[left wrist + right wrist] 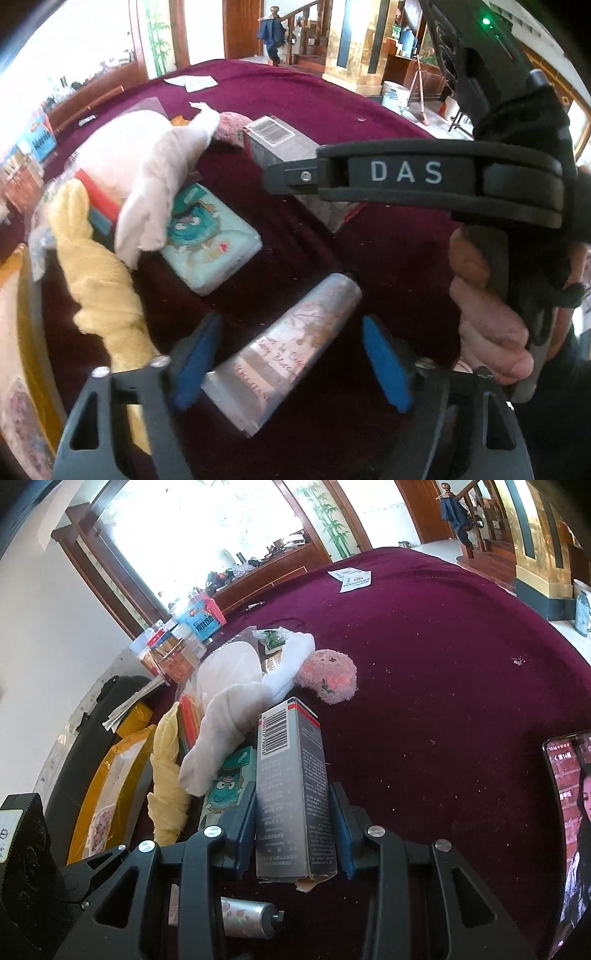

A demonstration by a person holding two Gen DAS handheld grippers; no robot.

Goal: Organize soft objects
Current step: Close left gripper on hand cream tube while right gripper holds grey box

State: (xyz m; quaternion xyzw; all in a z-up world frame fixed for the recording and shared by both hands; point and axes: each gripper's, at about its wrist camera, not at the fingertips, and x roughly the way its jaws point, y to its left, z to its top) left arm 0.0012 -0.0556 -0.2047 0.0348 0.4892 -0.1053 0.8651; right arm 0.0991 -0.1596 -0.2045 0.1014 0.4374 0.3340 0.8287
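On the dark red tablecloth (pixel 443 646) lie a yellow twisted towel (pixel 99 291), a white cloth (pixel 162 184), a pink plush piece (pixel 328 675) and a light blue tissue pack (pixel 208 240). My left gripper (pixel 291 362) is open around a silver tube (pixel 280 354), blue pads on either side, not pressing it. My right gripper (pixel 291 823) is shut on a grey carton (pixel 291 786) and holds it upright; it also shows in the left wrist view (pixel 406 177). The tube lies below it in the right wrist view (pixel 240 919).
A phone (pixel 569 830) with a lit screen lies at the right. Yellow parcels (pixel 110 775) and jars (pixel 173 653) crowd the left table edge. White paper slips (pixel 351 578) lie far back. A plastic bag with red items (pixel 99 177) sits under the white cloth.
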